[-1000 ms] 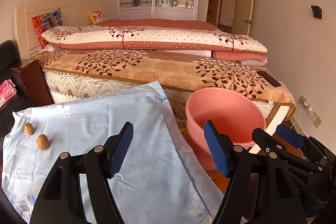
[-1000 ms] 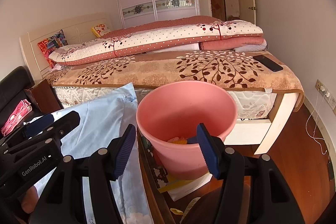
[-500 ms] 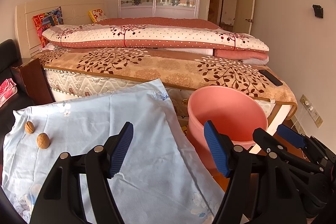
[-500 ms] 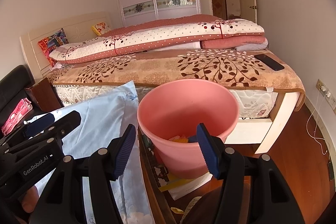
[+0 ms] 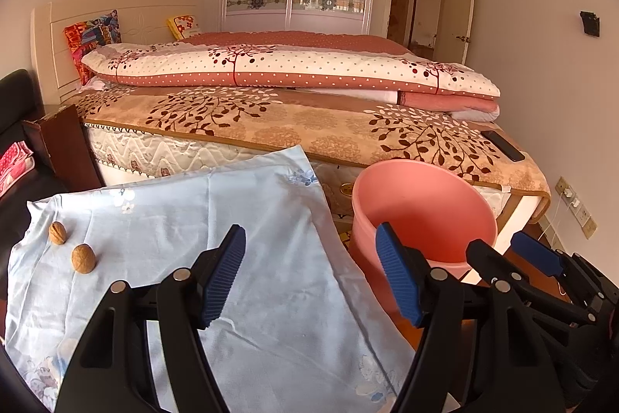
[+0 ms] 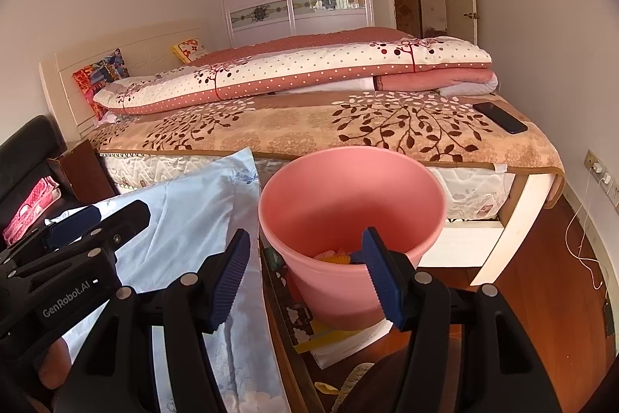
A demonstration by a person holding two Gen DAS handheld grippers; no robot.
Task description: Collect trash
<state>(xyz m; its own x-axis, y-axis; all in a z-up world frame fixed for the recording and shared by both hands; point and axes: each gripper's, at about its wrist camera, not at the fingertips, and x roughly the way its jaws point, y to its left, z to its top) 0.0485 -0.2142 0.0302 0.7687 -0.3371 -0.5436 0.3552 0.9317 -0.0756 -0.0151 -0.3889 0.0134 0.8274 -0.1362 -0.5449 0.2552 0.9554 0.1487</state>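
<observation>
A pink bucket [image 5: 421, 204] stands on the floor by the bed, right of a table covered with a light blue cloth [image 5: 193, 242]. In the right wrist view the bucket [image 6: 348, 188] holds orange and pink scraps [image 6: 336, 256] at its bottom. Two walnuts [image 5: 83, 258] [image 5: 57, 233] lie on the cloth at the far left. My left gripper [image 5: 311, 271] is open and empty above the cloth's right side. My right gripper [image 6: 303, 277] is open and empty just before the bucket's near rim; it also shows at the left wrist view's right edge [image 5: 514, 254].
A bed [image 6: 309, 126] with folded quilts fills the background, a black phone [image 6: 499, 117] near its right corner. A dark sofa with a pink pouch [image 6: 31, 204] is at left. Papers [image 6: 340, 339] lie on the floor under the bucket. A wall socket with a white cable [image 6: 595, 169] is at right.
Both grippers have lifted and drifted slightly, so the bucket sits a little lower in view. Both stay open and empty. The walnuts have not moved.
</observation>
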